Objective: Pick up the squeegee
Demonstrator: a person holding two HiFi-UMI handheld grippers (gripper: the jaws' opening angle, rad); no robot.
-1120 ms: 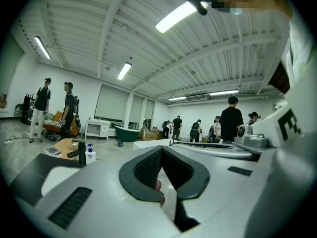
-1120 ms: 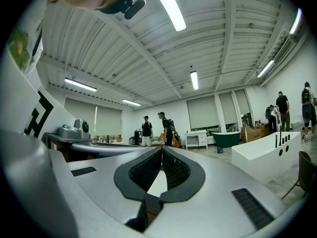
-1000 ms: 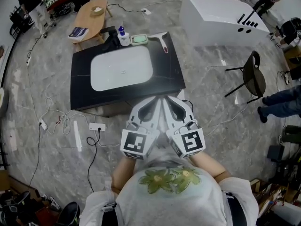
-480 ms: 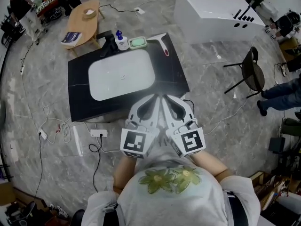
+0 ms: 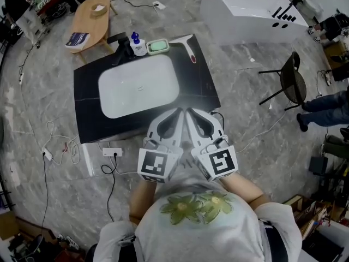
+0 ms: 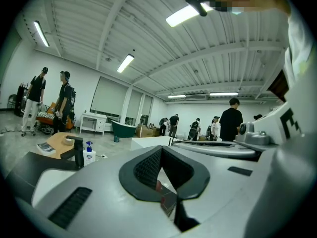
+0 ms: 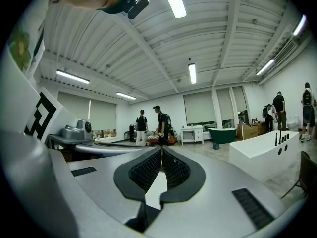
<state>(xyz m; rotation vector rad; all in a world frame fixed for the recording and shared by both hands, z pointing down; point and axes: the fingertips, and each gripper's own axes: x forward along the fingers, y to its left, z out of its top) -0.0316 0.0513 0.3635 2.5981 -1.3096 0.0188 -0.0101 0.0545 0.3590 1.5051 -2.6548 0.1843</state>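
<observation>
- Holding both pairs of fingers at the near edge of the sink, I judge the pick-up as not yet begun: nothing is gripped and the squeegee (image 5: 188,48) is untouched.
- My left fingers (image 6: 145,168) are pressed together at the tips with nothing held. Only a sliver of tabletop and a red speck, too small to name, show through the gap behind them.
- My right fingers (image 7: 148,170) are pressed together too, and empty.
- The squeegee lies flat on the black tabletop (image 5: 199,86), at its far right corner. Its white blade is at the far edge and its handle runs back towards me to a red end.
- From my fingertips it is at about 12 o'clock, well apart, with the right-hand margin of the tabletop between us.
- A green soap dish (image 5: 158,46) sits just beside the blade at its 9 o'clock, with a pump bottle (image 5: 136,42) beyond that. The white basin (image 5: 139,86) lies at my 11 o'clock.
- Left to do, as I judge it: reach ahead, part one pair of fingers, close them on the handle and lift.
</observation>
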